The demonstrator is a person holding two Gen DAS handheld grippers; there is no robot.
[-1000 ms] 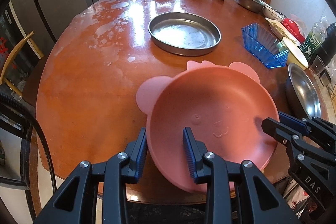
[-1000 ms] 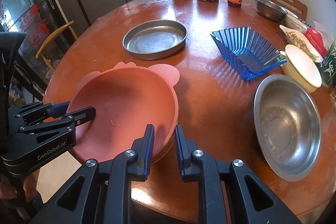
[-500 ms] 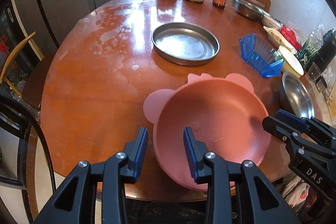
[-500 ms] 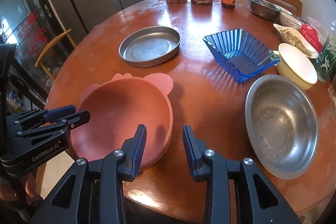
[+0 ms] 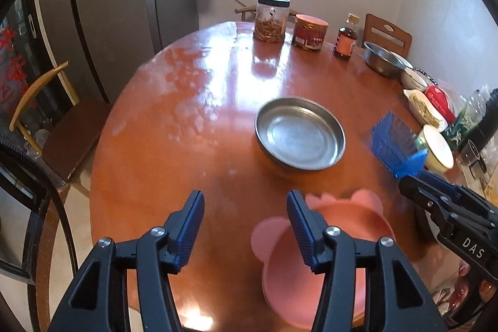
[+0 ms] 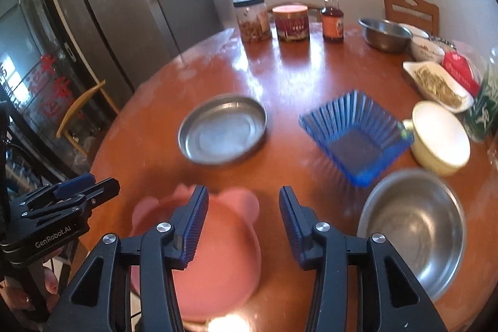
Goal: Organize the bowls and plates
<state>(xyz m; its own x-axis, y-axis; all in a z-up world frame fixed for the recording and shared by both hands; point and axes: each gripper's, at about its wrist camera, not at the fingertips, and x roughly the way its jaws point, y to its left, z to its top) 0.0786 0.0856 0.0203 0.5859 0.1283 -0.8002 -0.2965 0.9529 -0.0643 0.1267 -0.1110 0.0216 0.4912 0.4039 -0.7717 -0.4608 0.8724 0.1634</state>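
Note:
A pink bowl with round ears (image 5: 348, 226) (image 6: 218, 254) rests on the round wooden table (image 5: 174, 145) near its front edge. My left gripper (image 5: 246, 226) hovers above the bowl's left side, jaws opening, nothing between them. My right gripper (image 6: 242, 220) hovers above the bowl's right side, jaws opening and empty. Farther back lie a round metal pan (image 5: 300, 134) (image 6: 222, 128), a blue ribbed square dish (image 6: 354, 134) (image 5: 395, 145), a steel bowl (image 6: 411, 229) and a cream bowl (image 6: 442, 139) (image 5: 439, 150).
Two jars (image 5: 272, 17) (image 5: 309, 31) and a sauce bottle (image 5: 345, 36) stand at the table's far edge. Another steel bowl (image 6: 384, 33), small dishes, a red packet (image 6: 459, 69) and a green bottle (image 6: 485, 101) crowd the right side. A chair (image 5: 62, 126) stands at the left.
Both grippers let go of the pink bowl's rim, opened wider and rose back from it. The bowl now lies on the table, lower in both views.

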